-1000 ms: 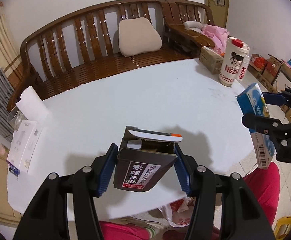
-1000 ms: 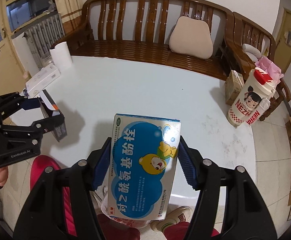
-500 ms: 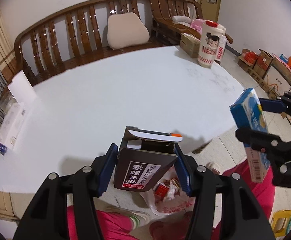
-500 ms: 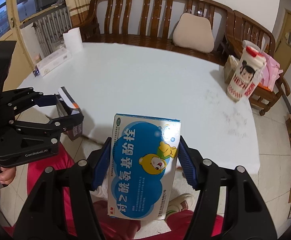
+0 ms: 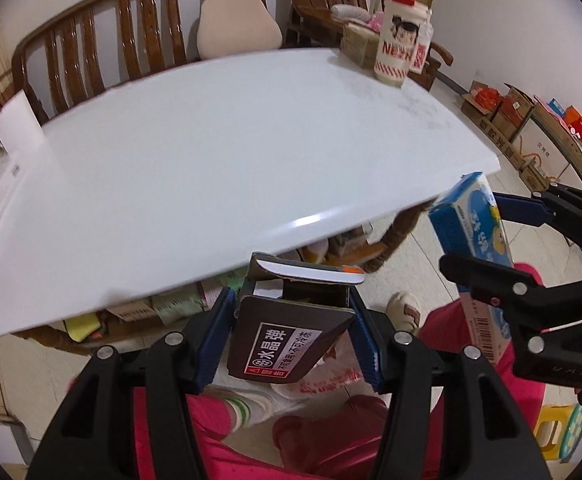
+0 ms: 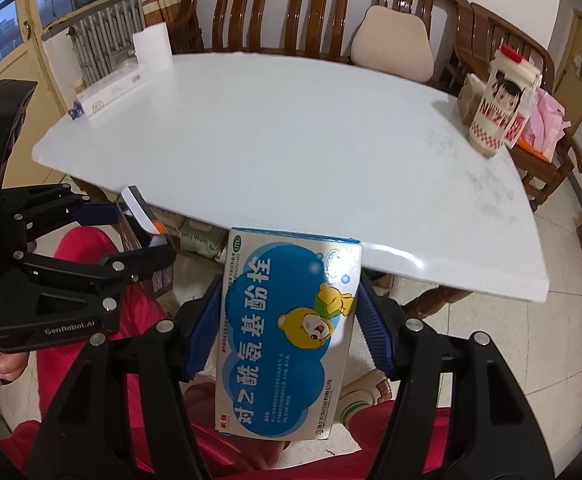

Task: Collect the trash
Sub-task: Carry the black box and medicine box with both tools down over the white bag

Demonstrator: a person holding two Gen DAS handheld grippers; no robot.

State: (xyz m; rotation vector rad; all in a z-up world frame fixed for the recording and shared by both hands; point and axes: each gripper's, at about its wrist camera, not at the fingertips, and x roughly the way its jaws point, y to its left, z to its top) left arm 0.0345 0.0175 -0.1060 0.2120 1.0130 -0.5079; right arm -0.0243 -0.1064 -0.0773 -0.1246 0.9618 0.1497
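My left gripper (image 5: 291,320) is shut on a dark brown carton (image 5: 287,340) with its top flap open, held just past the near edge of the white table (image 5: 211,152). Under the carton, on the floor, lies a white plastic bag with red print (image 5: 323,380). My right gripper (image 6: 287,320) is shut on a blue-and-white medicine box with a cartoon bear (image 6: 291,328). In the left wrist view that box (image 5: 479,240) hangs at the right, and in the right wrist view the left gripper (image 6: 131,236) and the carton (image 6: 147,224) are at the left.
A person in red trousers (image 5: 351,440) sits below both grippers, a slippered foot (image 5: 405,308) on the tiled floor. On the table stand a cartoon-print tub (image 5: 397,52) and white boxes (image 6: 111,88). A wooden bench (image 6: 311,0) lies behind; cardboard boxes (image 5: 503,112) line the right wall.
Both grippers have drawn back off the table and sunk below its near edge, each still holding its box. The floor and the plastic bag have come into view beneath the left one.
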